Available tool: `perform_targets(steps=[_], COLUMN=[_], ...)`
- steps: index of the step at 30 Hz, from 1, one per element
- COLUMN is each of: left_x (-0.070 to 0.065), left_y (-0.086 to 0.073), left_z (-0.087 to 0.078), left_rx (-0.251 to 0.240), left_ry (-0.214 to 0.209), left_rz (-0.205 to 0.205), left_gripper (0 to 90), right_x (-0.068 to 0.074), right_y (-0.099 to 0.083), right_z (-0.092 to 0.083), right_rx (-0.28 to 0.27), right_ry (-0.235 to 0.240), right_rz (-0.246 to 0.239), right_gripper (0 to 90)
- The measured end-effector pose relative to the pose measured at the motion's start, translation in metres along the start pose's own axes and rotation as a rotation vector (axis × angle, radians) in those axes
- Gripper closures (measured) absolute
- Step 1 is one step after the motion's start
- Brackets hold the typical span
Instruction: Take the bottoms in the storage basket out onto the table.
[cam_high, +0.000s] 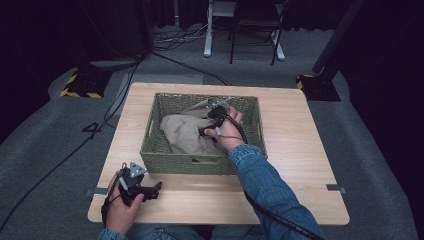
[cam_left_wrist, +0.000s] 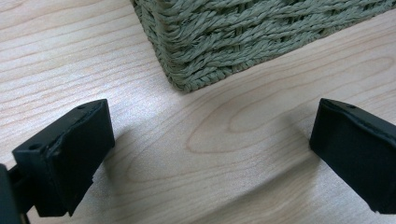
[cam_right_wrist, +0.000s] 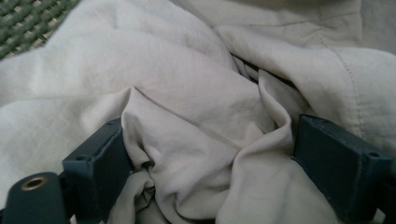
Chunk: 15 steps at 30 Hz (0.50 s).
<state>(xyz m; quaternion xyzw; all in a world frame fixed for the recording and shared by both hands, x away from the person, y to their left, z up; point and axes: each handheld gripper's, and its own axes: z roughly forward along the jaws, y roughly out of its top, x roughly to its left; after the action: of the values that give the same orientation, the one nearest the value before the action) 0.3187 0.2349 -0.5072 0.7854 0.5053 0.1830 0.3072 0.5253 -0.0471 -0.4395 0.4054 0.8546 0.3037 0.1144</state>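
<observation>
A crumpled beige cloth (cam_high: 182, 132) lies inside a green woven basket (cam_high: 150, 145) at the middle of the wooden table (cam_high: 300, 150). My right gripper (cam_high: 204, 132) reaches down into the basket from the right. In the right gripper view the right gripper (cam_right_wrist: 205, 154) is open, its jaws pressed into the cloth (cam_right_wrist: 187, 84) with a bunched fold between them. My left gripper (cam_high: 156, 188) rests low over the table near the front left edge. Its jaws stand wide apart over bare wood, so the left gripper (cam_left_wrist: 210, 140) is open, just short of the basket's corner (cam_left_wrist: 196, 70).
The basket's weave (cam_right_wrist: 28, 23) shows at the cloth's upper left edge. Bare table lies to the right of the basket and along the front. Beyond the table are grey carpet, cables (cam_high: 125, 85) and stand bases (cam_high: 85, 82).
</observation>
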Motion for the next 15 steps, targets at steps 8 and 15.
perform_targets(steps=[8, 15], left_x=[0.0000, 0.0000], left_y=[0.0000, 0.0000], left_z=[0.0000, 0.0000], left_rx=[0.000, 0.000], left_ry=[0.000, 0.000], left_rz=[0.001, 0.000], left_gripper=[0.2, 0.2], right_x=[0.0041, 0.0087], right_y=[-0.0046, -0.0048], right_z=[0.0054, 0.0032], right_rx=[0.018, 0.037], right_ry=[-0.012, -0.028], right_rz=[-0.032, -0.070], right_gripper=[11.9, 11.3])
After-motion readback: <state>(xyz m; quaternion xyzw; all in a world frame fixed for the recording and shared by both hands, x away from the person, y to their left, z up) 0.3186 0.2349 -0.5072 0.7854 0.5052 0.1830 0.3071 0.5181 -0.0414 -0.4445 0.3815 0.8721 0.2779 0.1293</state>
